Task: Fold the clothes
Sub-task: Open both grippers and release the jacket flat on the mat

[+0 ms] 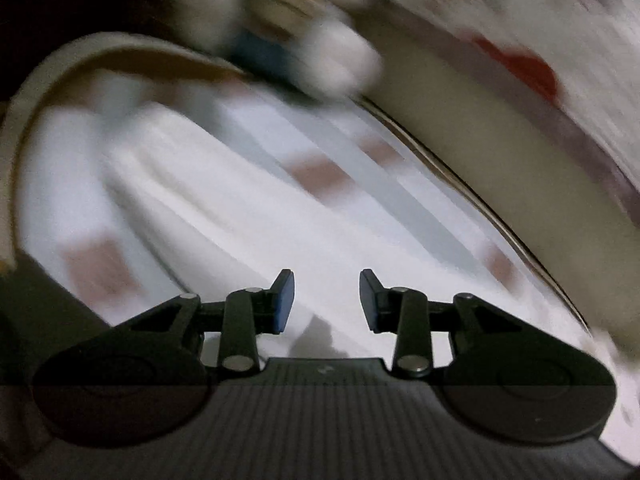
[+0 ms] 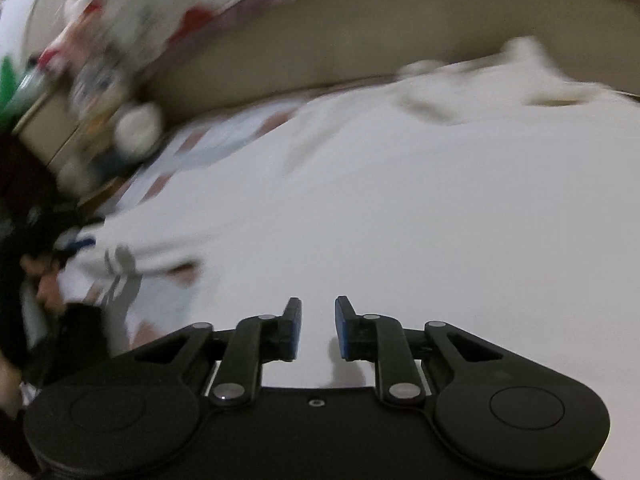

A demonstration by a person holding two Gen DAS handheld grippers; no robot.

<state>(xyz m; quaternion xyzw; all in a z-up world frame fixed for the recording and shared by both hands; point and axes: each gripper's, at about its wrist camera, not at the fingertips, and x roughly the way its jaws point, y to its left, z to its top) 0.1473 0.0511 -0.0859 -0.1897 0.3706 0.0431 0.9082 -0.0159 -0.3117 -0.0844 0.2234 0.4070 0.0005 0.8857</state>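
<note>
Both views are smeared by motion blur. In the left wrist view, white cloth [image 1: 208,184] lies over a pale sheet with brownish squares [image 1: 316,176]. My left gripper [image 1: 326,300] hangs above it, jaws apart, with nothing between the blue pads. In the right wrist view a large white garment [image 2: 380,200] spreads flat across the bed. My right gripper [image 2: 318,328] is over its near part, its jaws a narrow gap apart and empty. A crumpled cream cloth [image 2: 520,76] lies at the far right of the bed.
A beige headboard [image 1: 500,168] runs along the bed's far side under a patterned wall covering [image 1: 520,8]. A white and blue soft toy [image 1: 280,40] sits at the bed's corner. Dark, blurred shapes [image 2: 36,264] crowd the left edge of the right wrist view.
</note>
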